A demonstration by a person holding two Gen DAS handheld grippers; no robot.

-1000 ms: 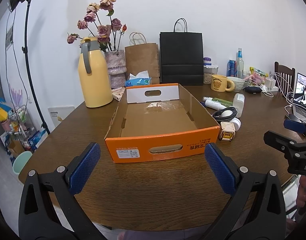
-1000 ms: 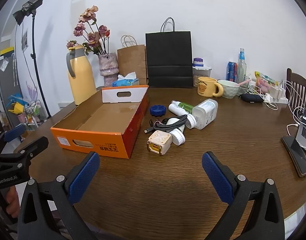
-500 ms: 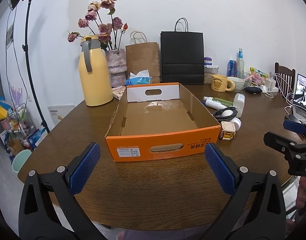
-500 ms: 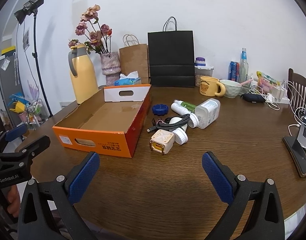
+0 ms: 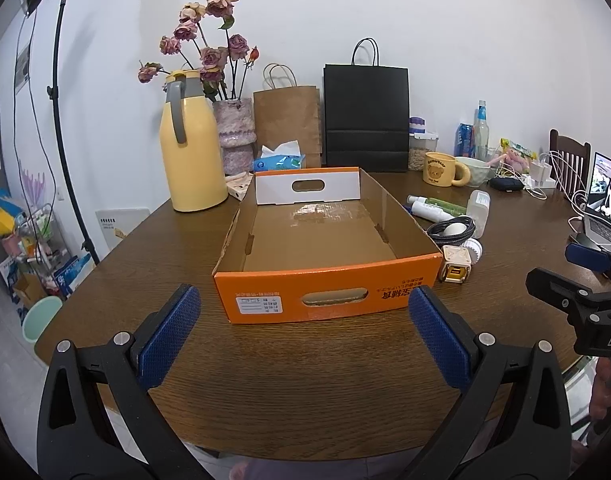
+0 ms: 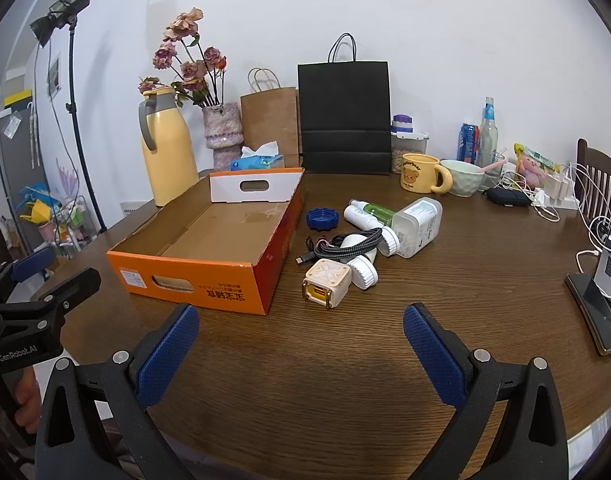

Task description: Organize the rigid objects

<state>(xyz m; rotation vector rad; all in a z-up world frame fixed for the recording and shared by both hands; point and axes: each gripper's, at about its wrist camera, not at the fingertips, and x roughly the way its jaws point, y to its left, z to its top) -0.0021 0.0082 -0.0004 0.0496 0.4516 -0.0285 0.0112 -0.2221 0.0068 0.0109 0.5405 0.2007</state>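
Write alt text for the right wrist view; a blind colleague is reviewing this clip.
An open right gripper hovers above a brown table, facing an empty orange box. Beside the box lie a cream cube, a cable, bottles and a blue lid.

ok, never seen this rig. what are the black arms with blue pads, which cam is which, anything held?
No robot here: a person holds a two-finger tool in each hand, with a fisheye camera on each looking along the fingers. One picture looks out from the left tool, facing the empty orange box. The other looks out from the right tool, facing the cream cube, coiled cable, blue lid and clear bottle on the wooden table. Both tools are open, holding nothing.
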